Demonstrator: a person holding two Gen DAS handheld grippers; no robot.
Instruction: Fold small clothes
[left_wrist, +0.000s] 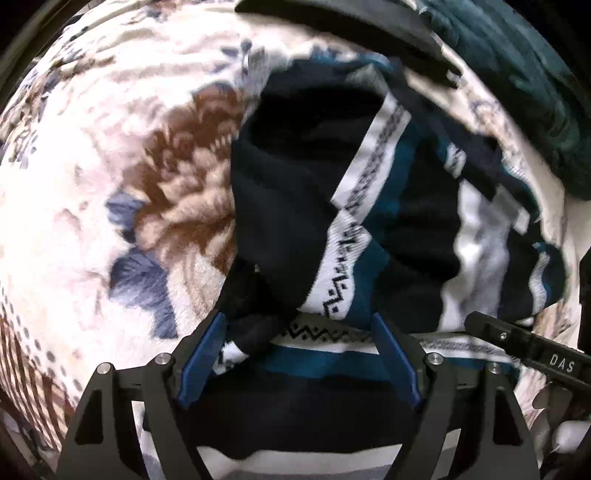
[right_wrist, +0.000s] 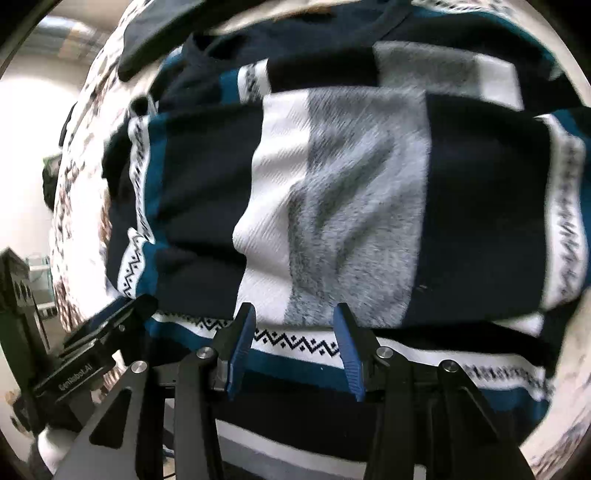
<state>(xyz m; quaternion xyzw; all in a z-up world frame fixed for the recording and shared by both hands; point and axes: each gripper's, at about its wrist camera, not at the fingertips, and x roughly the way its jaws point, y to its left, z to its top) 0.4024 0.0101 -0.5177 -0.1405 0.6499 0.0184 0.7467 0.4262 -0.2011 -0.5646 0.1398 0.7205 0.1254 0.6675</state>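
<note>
A knitted sweater (left_wrist: 295, 177) in navy, teal, white and grey stripes with zigzag bands lies on a floral blanket (left_wrist: 110, 166). It fills the right wrist view (right_wrist: 332, 203), with one layer folded over another. My left gripper (left_wrist: 297, 321) is open, its blue pads on either side of a bunched navy and white fold at the sweater's left part. My right gripper (right_wrist: 293, 314) is open, its pads over the near zigzag band. The right gripper's body also shows at the right edge of the left wrist view (left_wrist: 524, 347).
A dark green cloth (left_wrist: 517, 74) lies at the far right of the blanket. A dark flat object (left_wrist: 351, 22) lies beyond the sweater. The left gripper's body (right_wrist: 92, 354) shows at the left of the right wrist view, with a bright room beyond the bed edge.
</note>
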